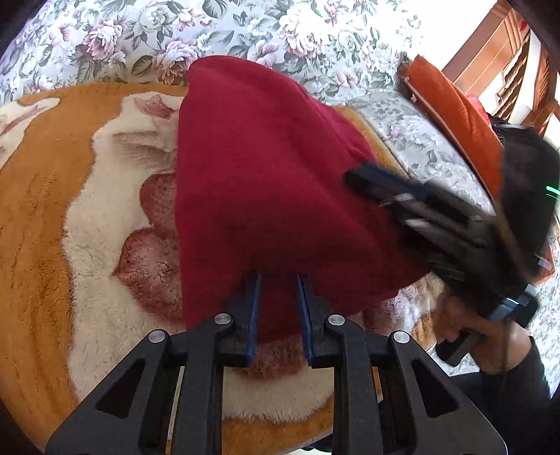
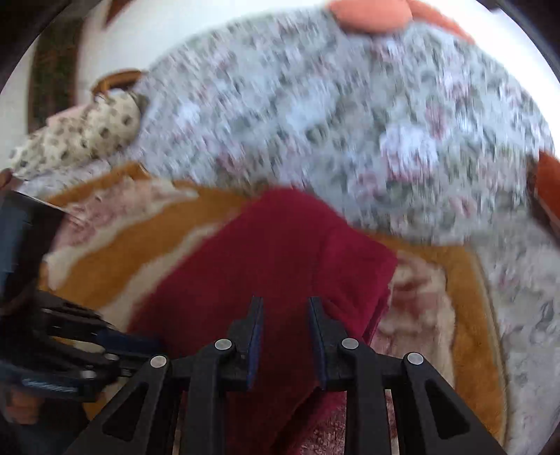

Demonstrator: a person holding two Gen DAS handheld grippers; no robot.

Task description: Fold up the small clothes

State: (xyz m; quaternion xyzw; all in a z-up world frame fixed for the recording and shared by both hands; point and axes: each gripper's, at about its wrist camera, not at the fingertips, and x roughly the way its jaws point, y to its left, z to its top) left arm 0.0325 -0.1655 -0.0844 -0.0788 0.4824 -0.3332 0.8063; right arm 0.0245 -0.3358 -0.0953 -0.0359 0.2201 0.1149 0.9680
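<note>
A dark red knitted garment (image 1: 266, 182) lies folded on an orange and cream plush blanket (image 1: 42, 217); it also shows in the right wrist view (image 2: 273, 266). My left gripper (image 1: 278, 280) is open, its fingers astride the garment's near edge. My right gripper (image 2: 285, 304) is open above the garment's near part; in the left wrist view it (image 1: 360, 178) reaches over the garment's right edge, blurred.
The blanket (image 2: 105, 252) lies on a floral bedspread (image 1: 245, 28). An orange cushion (image 1: 455, 112) sits at the right and a spotted pillow (image 2: 80, 136) at the far left. Wooden furniture (image 1: 507, 52) stands beyond the bed.
</note>
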